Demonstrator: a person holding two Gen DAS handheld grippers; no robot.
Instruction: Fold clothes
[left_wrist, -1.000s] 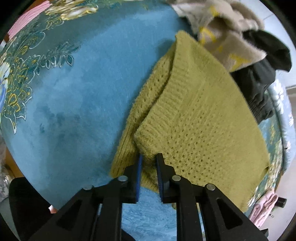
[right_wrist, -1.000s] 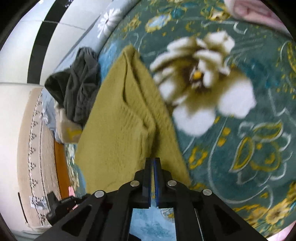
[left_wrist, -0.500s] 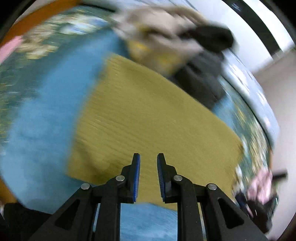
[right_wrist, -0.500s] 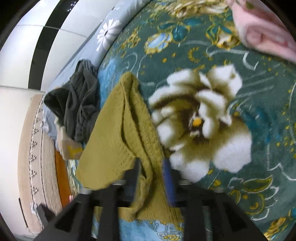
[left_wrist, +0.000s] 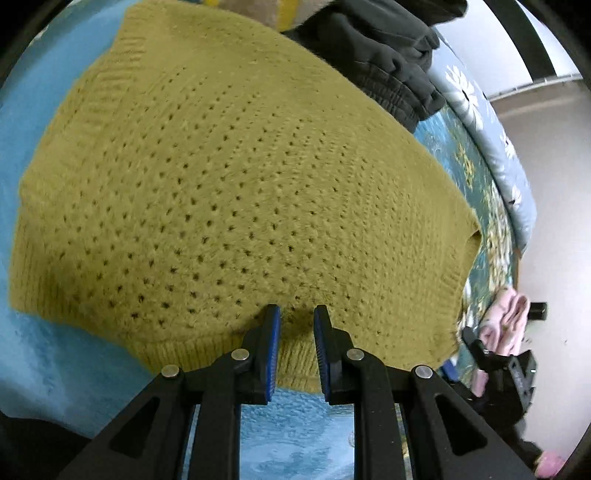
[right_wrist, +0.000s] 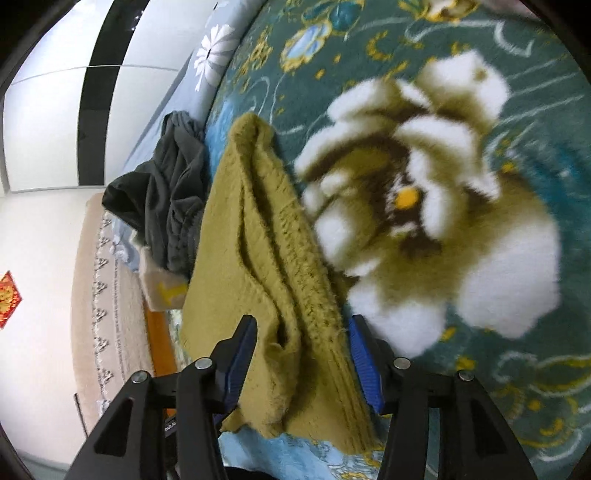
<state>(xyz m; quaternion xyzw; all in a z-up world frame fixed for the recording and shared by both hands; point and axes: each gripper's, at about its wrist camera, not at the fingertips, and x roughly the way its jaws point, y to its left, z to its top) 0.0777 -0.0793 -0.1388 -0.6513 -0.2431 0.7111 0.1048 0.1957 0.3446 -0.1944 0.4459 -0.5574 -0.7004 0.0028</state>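
An olive-yellow knitted sweater (left_wrist: 229, 192) lies folded and flat on a blue-green floral blanket (left_wrist: 40, 354). My left gripper (left_wrist: 296, 321) is open and empty, its blue pads just above the sweater's near ribbed hem. In the right wrist view the sweater (right_wrist: 258, 266) shows edge-on with its folded layers. My right gripper (right_wrist: 301, 339) is wide open, its jaws on either side of the sweater's near folded edge, not closed on it.
A pile of dark grey clothes (left_wrist: 384, 59) and a beige garment lies just beyond the sweater, also in the right wrist view (right_wrist: 166, 192). A folded pink garment (left_wrist: 506, 325) sits at the right. The blanket carries a large white flower (right_wrist: 443, 206). A wall stands behind.
Both grippers have let go of the sweater and opened. The sweater now lies flat and folded. The left gripper has swung right along the hem; the right jaws opened wide.
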